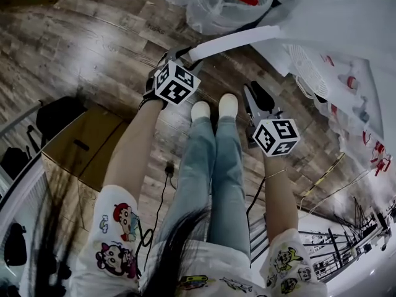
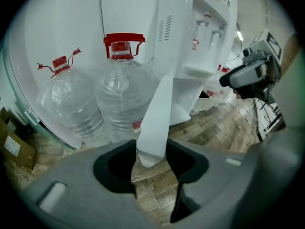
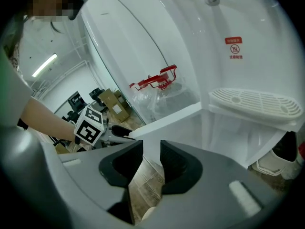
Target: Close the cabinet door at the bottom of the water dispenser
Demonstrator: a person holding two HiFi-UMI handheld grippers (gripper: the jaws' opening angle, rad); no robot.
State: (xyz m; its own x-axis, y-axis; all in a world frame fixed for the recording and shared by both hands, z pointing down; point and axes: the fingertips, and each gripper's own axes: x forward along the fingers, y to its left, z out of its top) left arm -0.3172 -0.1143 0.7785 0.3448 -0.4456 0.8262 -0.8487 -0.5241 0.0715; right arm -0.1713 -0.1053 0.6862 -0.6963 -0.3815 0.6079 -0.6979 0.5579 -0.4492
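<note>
While left gripper [image 2: 151,151] clamps the open cabinet door [image 2: 157,113] by its edge, right gripper [image 3: 151,161] hangs empty, jaws narrowly apart, near water dispenser [image 3: 224,75].

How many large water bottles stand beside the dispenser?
2. One bottle at the left by the wall, the second bottle between it and the dispenser. More may be hidden.

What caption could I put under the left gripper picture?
Left gripper holds the white cabinet door by its edge, two big water bottles standing behind.
</note>
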